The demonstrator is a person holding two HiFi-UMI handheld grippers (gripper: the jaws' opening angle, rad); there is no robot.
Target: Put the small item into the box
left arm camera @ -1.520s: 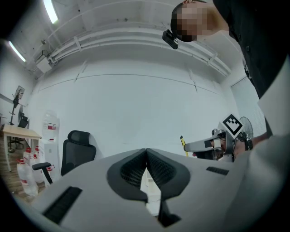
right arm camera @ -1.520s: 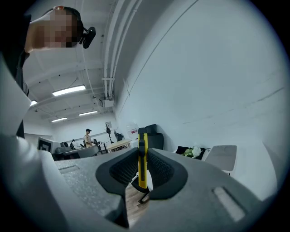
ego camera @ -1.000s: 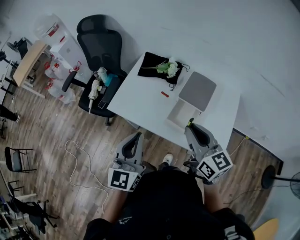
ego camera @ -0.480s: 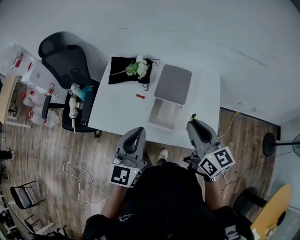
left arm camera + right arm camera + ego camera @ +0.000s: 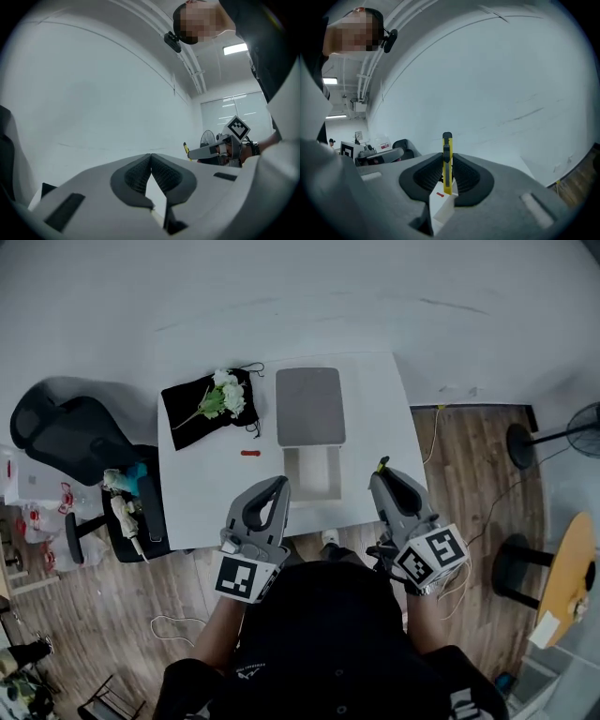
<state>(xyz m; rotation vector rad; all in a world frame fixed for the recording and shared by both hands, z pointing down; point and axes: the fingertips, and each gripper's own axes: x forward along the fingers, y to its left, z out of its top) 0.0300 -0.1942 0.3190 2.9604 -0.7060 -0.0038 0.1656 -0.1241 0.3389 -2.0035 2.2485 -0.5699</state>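
A white table (image 5: 202, 498) carries an open white box (image 5: 310, 474) with its grey lid (image 5: 309, 405) folded back. A small red item (image 5: 249, 453) lies left of the box, below a black cloth (image 5: 192, 412) with white flowers (image 5: 222, 397). My left gripper (image 5: 277, 483) hovers at the table's near edge, shut with nothing in it. My right gripper (image 5: 381, 471) is shut on a yellow utility knife (image 5: 447, 161), which stands upright between its pads. The right gripper view shows the red item (image 5: 439, 194) and the box (image 5: 443, 206) below the jaws.
A black office chair (image 5: 70, 435) with clutter on a seat beside it stands left of the table. A fan (image 5: 577, 427) stands at the right and a round wooden table (image 5: 570, 577) further right. A white wall lies behind the table.
The head view has swung round, so the table now sits straight ahead and closer to both grippers. Both grippers stay shut, the knife still in the right one.
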